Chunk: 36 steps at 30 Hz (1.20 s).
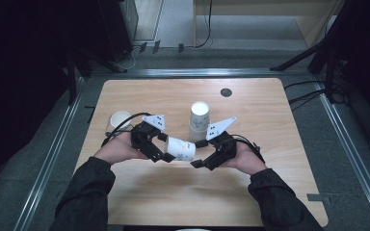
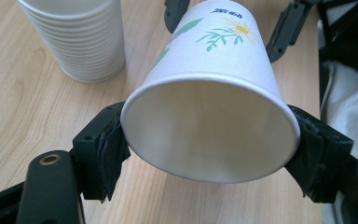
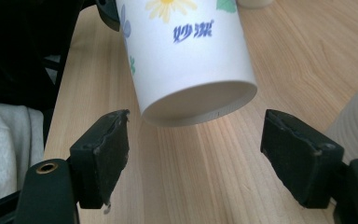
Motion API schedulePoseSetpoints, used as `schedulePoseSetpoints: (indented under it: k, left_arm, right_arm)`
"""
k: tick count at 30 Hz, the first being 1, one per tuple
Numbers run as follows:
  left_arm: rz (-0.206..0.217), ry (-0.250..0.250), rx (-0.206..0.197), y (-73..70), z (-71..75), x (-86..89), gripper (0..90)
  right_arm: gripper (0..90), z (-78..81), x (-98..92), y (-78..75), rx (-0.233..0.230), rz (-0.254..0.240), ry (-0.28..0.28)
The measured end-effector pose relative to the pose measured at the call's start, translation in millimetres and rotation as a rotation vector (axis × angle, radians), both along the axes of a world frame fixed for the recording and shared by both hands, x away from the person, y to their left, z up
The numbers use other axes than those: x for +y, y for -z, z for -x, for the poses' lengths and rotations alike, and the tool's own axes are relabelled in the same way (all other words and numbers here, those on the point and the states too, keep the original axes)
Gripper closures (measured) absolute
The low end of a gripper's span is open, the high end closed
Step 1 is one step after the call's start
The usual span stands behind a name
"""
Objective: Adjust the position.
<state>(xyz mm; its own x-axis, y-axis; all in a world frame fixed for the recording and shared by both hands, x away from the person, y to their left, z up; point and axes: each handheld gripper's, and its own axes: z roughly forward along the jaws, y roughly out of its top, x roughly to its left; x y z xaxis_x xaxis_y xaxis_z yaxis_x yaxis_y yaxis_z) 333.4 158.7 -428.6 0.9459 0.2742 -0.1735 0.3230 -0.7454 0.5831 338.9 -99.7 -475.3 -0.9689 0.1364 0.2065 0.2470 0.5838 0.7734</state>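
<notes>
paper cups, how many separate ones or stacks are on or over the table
3: a flowered cup held sideways in the left claw, a tall stack of cups behind it, and a cup lying at the left. The stack's number can't be counted.

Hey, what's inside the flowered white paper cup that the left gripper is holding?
Nothing shows inside the flowered white paper cup: bare white walls. Its bottom is too dim to make out.

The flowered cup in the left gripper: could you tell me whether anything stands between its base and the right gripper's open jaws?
Nothing visible does. The cup hangs just ahead of the right gripper, whose jaws stand apart beside its base. The left gripper clamps its rim.
</notes>
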Motion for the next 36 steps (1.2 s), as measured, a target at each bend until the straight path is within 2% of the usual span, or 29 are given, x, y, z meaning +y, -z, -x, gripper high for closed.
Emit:
schedulePoseSetpoints:
  k: [5,9,11,17,24,28,30,32,33,36]
  left_arm:
    - [-0.051,0.019,0.016,1.5,-2.4,-11.1,22.5]
    - [-0.117,0.04,-0.016,2.5,-2.2,-21.2,22.6]
    - [-0.14,0.057,-0.018,2.3,-2.1,-25.9,22.6]
    - [-0.162,0.081,0.002,5.5,-1.2,-36.4,22.8]
    - [-0.156,0.087,0.007,7.2,-0.3,-38.8,22.7]
    - [-0.143,0.083,0.009,7.8,-0.6,-37.5,22.5]
    - [-0.128,0.071,0.03,9.2,-1.2,-36.0,21.0]
    - [-0.125,0.069,0.031,9.2,-1.6,-35.6,17.7]
    - [-0.111,0.052,0.026,9.3,-1.5,-35.0,14.0]
    - [-0.085,0.043,0.018,7.5,-2.0,-31.5,11.0]
  right_arm:
    - [24.0,0.7,2.8,0.9,0.001,0.002,0.003]
    - [24.5,1.1,4.8,1.8,-0.008,0.003,-0.005]
    - [25.0,1.9,5.8,2.4,-0.01,0.005,-0.008]
    - [25.3,4.1,12.5,6.7,-0.02,0.025,-0.029]
    - [31.9,6.0,17.2,9.3,-0.024,0.031,-0.055]
    - [32.8,6.1,16.9,8.7,-0.03,0.035,-0.056]
    - [32.7,6.1,16.7,8.4,-0.029,0.033,-0.058]
    - [32.6,6.2,16.4,8.2,-0.029,0.033,-0.059]
    - [32.7,5.9,15.4,7.6,-0.03,0.032,-0.058]
    - [32.8,4.9,13.0,6.0,-0.029,0.02,-0.049]
